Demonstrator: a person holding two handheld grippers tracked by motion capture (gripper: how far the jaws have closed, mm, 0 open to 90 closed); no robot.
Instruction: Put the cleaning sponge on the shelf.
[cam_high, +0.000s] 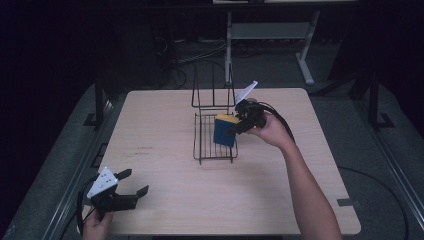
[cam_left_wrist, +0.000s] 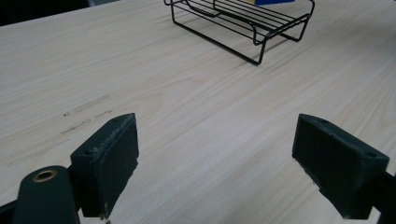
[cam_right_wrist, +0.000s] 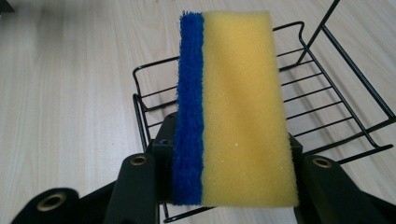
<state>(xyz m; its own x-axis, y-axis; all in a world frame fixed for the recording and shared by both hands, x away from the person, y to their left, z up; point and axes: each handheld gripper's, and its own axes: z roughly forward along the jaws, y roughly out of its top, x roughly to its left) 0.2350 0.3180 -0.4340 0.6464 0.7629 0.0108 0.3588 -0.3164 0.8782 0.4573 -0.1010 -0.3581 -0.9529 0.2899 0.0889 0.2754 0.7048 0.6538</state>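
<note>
Between the jaws of the right claw (cam_right_wrist: 233, 186) sits a sponge (cam_right_wrist: 236, 107), yellow foam with a blue scouring layer, clamped across its thickness and held over the wire rack (cam_right_wrist: 327, 93); it looks light, soft and compressible, so a mid-body pinch suits it; the left claw (cam_left_wrist: 215, 158) hangs wide apart above bare tabletop (cam_left_wrist: 196, 93).

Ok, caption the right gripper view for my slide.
Right gripper clamps a yellow-and-blue sponge above a black wire rack on a wooden table.
</note>
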